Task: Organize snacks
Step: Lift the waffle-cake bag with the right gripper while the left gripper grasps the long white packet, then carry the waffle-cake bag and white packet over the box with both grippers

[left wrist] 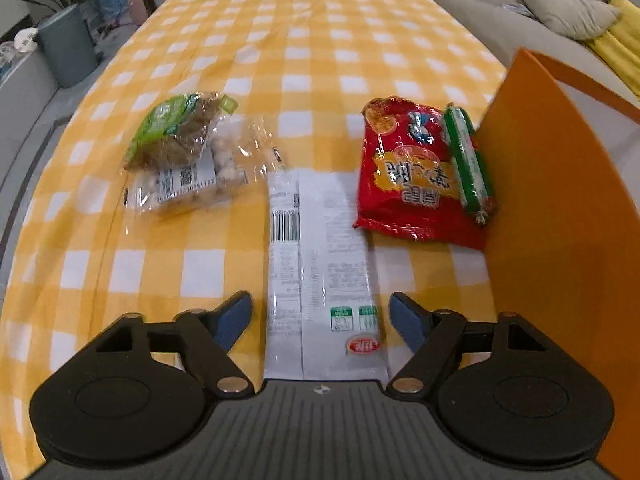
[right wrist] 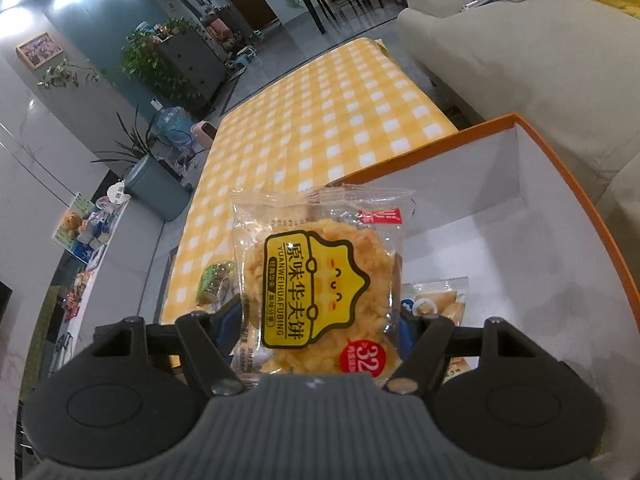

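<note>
In the left wrist view my left gripper is open, its jaws on either side of a long white snack packet lying on the yellow checked table. A red snack bag with a green sausage stick on it lies against the orange box. A clear bag with a green label lies to the left. In the right wrist view my right gripper is shut on a waffle-cake packet, held above the orange box's white inside, where another packet lies.
A grey sofa runs along the table's right side. A grey bin and plants stand beyond the table's left edge. The far part of the table holds only the cloth.
</note>
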Available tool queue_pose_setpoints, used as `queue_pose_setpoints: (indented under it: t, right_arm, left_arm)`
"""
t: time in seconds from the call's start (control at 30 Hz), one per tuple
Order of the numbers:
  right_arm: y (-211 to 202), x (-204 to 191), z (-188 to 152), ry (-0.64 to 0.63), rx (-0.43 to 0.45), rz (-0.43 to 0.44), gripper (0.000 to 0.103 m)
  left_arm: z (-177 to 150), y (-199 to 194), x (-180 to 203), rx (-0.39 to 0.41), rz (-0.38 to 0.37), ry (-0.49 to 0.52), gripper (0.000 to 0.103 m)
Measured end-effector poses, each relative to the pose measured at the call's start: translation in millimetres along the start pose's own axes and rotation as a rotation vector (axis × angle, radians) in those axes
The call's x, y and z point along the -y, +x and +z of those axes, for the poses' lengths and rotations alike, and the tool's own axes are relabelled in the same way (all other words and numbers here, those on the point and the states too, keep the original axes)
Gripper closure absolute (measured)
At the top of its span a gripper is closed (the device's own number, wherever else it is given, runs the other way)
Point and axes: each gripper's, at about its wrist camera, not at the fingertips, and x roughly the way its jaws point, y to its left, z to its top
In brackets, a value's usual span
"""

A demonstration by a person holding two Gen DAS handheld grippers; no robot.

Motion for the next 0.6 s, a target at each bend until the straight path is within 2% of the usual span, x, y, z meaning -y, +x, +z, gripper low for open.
queue_pose_setpoints:
  t: [0.1, 0.17, 0.2, 0.23, 0.27, 0.47, 0.6]
  right_arm:
    - [5, -5, -2, -0.019, -0.016, -0.019, 0.033]
    - [1, -11, 0, -0.043, -0.014, -0.048, 0.033]
    - [2, -14, -1, -0.058, -0.011, -0.066, 0.033]
    - [2, -15, -1, -0.071, -0.008, -0.081, 0.033]
    - [1, -14, -3, -0.076, -0.008, -0.088, 0.033]
    - [2, -17, -2, -0.090, -0.011, -0.102, 0.033]
    - [-10, -23, -1, -0.101, 0.012, -0.089, 0.033]
  left_arm:
    - [-4, 0, 4, 0.022, 0.048, 0.006, 0.009]
    - [-9, -1, 4, 0.036, 0.042, -0.006, 0.017]
    - [-9, -3, 5, 0.029, 0.042, -0.001, 0.026]
    - [-8, -6, 5, 0.019, 0.040, -0.003, 0.039]
    - [-7, -8, 4, 0.007, 0.041, -0.009, 0.043]
    - [-15, -14, 2, 0.014, 0.021, -0.033, 0.047]
    - [-26, -23, -4, 0.010, -0.037, -0.053, 0.050]
